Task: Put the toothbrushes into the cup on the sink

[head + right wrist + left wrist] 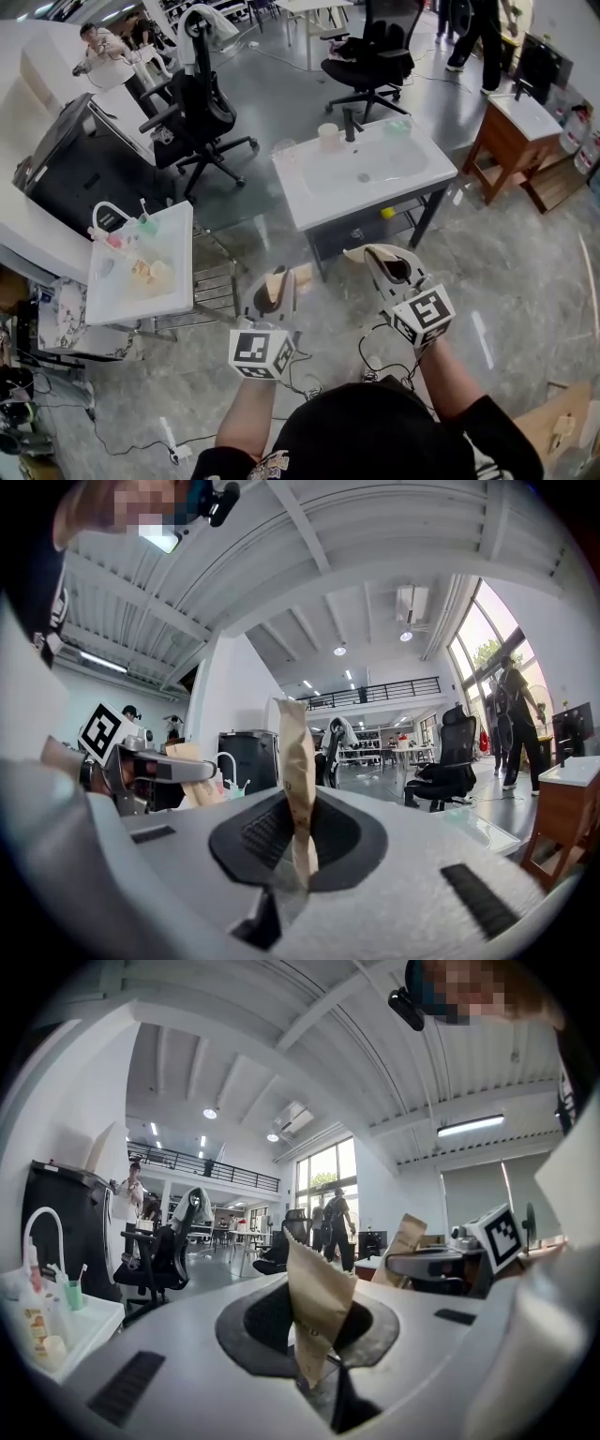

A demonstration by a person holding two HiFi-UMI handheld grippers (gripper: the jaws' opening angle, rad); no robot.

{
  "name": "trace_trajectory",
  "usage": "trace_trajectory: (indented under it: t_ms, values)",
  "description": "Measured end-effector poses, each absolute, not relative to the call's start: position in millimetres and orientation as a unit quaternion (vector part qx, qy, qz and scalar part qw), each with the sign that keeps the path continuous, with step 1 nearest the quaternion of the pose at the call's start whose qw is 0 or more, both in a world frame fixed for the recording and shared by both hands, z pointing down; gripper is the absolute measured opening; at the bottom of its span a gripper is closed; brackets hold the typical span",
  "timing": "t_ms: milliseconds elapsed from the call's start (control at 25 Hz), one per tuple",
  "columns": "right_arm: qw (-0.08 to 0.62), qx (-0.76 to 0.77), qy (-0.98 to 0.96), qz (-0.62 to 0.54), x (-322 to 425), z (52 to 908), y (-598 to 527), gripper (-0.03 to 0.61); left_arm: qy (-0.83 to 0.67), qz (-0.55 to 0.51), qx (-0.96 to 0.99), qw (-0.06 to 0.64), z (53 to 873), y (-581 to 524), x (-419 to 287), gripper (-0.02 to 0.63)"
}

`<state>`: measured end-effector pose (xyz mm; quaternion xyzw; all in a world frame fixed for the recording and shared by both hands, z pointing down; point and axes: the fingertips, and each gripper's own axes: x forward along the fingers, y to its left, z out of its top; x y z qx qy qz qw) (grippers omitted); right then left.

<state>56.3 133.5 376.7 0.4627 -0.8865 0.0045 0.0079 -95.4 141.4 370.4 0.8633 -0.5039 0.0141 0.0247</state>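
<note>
The pale, translucent plastic cup (328,136) stands at the back rim of the white rectangular sink (305,192), well ahead of my left tongs (284,273) and right tongs (364,254), both of which I see pinched narrow with nothing between them.

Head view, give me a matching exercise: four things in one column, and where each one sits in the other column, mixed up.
1. pale beige cup
2. small green cup
3. nearer black office chair
4. small yellow object

A. under the middle white sink
B. on the left white basin, by the curved white tap
C. on the middle sink's back rim, left of the black tap
D. on the grey floor

Pairs: 1-C, 2-B, 3-D, 4-A.
</note>
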Motion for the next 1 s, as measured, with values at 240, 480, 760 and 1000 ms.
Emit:
trace_trajectory:
  t_ms: [240,480,760,1000]
  values:
    - [0.003,0.453,-0.892,0.005,87.1,372.6,120.5,0.032,-0.516,0.010,0.856,0.020,364.4,131.6,-66.5,0.046]
    - [-0.001,0.440,-0.898,0.006,114.9,372.2,110.0,0.032,-0.531,0.009,0.847,0.017,363.1,123.7,-40.7,0.046]
    - [0.000,0.430,-0.903,0.017,138.0,378.2,98.9,0.032,-0.544,0.012,0.839,0.020,364.3,115.4,-21.4,0.046]
    - [-0.001,0.423,-0.906,0.025,140.2,381.6,85.2,0.032,-0.548,0.014,0.836,0.023,366.8,102.6,-17.6,0.046]
